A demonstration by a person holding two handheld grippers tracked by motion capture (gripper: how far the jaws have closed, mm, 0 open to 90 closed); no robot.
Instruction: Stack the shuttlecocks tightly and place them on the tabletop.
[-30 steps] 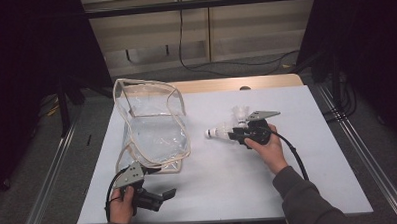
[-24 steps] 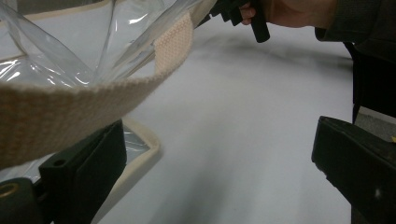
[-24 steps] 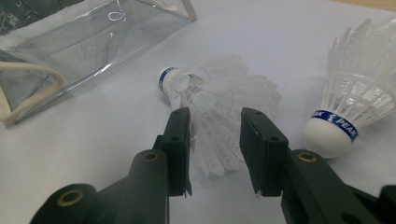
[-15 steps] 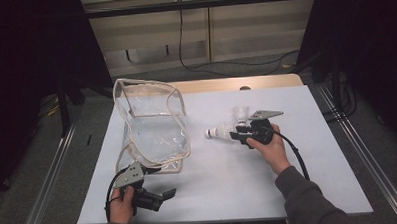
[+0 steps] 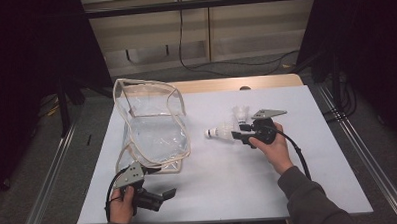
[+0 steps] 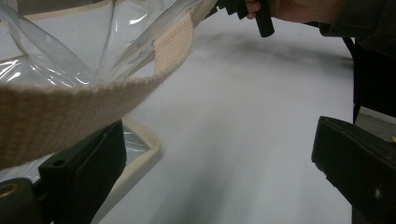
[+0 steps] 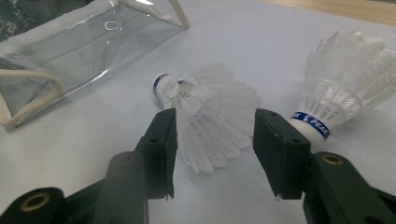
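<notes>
Right gripper view showing a white feather shuttlecock (image 7: 212, 119) lying on its side on the white table (image 7: 116, 154), sitting between the jaws of the right gripper (image 7: 212, 149), jaws standing parted on either side of the skirt, apparently not pressing it. Pointing its cork away from the camera toward the clear bag (image 7: 79, 51), long axis running from skirt near the jaws out to the blue-banded cork. Standing just beside it on its cork, skirt up and tilted, a second shuttlecock (image 7: 345, 88), wearing a blue band reading "PEAK". Lying near the table's middle in the high view, cork toward the bag. Hovering low at the near-left table edge, the left gripper (image 5: 159, 197), jaws spread wide, beside the bag's cream webbing strap (image 6: 93, 100), gripping nothing.
</notes>
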